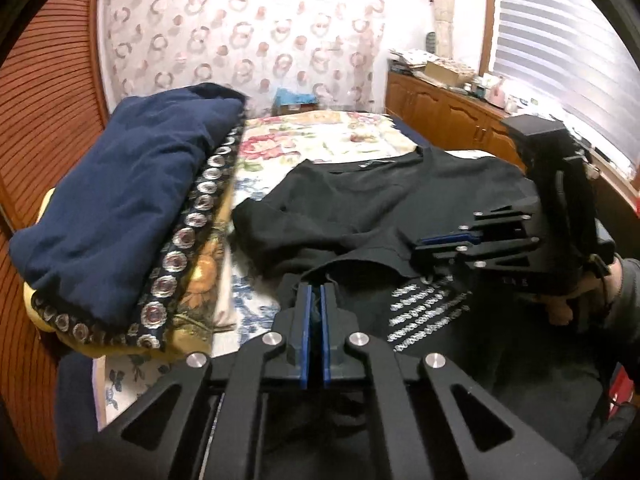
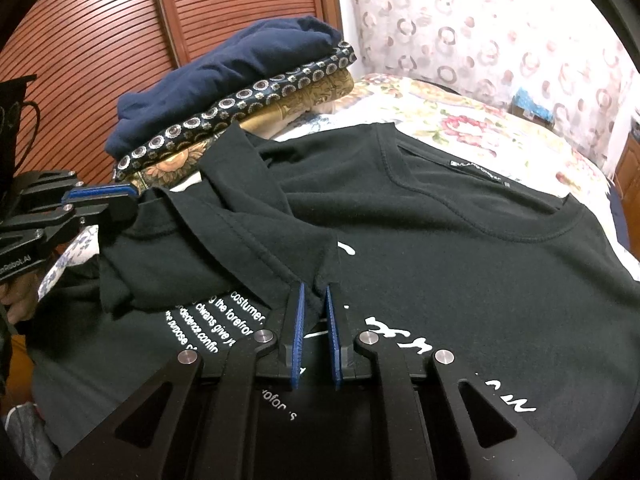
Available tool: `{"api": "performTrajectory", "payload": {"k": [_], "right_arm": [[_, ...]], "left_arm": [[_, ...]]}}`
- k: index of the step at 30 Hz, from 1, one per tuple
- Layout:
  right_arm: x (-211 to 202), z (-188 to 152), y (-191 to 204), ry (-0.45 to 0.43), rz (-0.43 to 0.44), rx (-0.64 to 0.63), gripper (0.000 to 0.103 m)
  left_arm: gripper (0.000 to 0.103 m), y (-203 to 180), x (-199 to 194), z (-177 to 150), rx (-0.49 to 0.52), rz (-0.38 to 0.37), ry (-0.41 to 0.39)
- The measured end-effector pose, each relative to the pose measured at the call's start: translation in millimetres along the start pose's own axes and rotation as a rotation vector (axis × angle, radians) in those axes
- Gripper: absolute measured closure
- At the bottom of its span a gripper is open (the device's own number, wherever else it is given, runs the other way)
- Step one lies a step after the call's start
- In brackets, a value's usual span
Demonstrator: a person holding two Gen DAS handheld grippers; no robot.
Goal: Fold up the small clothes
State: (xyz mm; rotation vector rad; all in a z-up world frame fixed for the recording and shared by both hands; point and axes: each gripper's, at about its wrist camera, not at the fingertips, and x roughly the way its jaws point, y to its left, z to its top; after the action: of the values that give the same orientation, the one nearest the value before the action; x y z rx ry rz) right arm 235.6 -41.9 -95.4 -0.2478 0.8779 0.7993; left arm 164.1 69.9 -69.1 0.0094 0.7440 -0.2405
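Note:
A black T-shirt with white print lies front up on the floral bedspread, neck towards the far side. It also shows in the left wrist view. Its left side, with the sleeve, is folded over onto the chest. My left gripper is shut on the folded hem edge. It shows at the left of the right wrist view. My right gripper is shut on the other corner of the same fold. It shows at the right of the left wrist view.
A stack of folded clothes, navy blue on top, sits at the bed's left by the slatted wooden wardrobe doors. A wooden cabinet with clutter stands at the right under a blinded window. A patterned curtain hangs behind the bed.

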Motion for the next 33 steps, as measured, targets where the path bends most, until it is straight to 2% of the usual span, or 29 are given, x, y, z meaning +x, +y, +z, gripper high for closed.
{"api": "performTrajectory", "payload": {"k": [8, 13, 17, 19, 23, 25, 27, 30, 33], "right_arm": [[-5, 0, -1, -0.01, 0.013, 0.003, 0.097], [-32, 7, -14, -0.068, 0.023, 0.019, 0.1], [-61, 6, -26, -0.106, -0.01, 0.019, 0.101], [-67, 4, -32, -0.103, -0.036, 0.024, 0.1], [-67, 1, -39, -0.091, -0.057, 0.035, 0.1], [-65, 4, -37, -0.093, -0.044, 0.034, 0.1], [-61, 9, -34, -0.103, -0.031, 0.027, 0.1], [-54, 19, -26, -0.107, -0.016, -0.002, 0.092], [-42, 34, -17, -0.103, 0.017, -0.033, 0.079]], "left_arm": [[0.103, -29, -32, 4, 0.02, -0.097, -0.042], [0.103, -49, -42, 2, 0.003, -0.187, -0.019], [0.103, -58, -42, -2, -0.006, -0.209, -0.005], [0.098, -62, -46, -4, -0.01, -0.219, -0.002], [0.085, -64, -54, -5, 0.01, -0.168, -0.017], [0.068, -54, -58, -6, 0.001, -0.128, -0.02], [0.066, -43, -58, -8, -0.009, -0.08, -0.015], [0.059, -25, -54, -16, -0.021, -0.019, 0.003], [0.054, -4, -42, -28, -0.047, 0.037, 0.039]]}}
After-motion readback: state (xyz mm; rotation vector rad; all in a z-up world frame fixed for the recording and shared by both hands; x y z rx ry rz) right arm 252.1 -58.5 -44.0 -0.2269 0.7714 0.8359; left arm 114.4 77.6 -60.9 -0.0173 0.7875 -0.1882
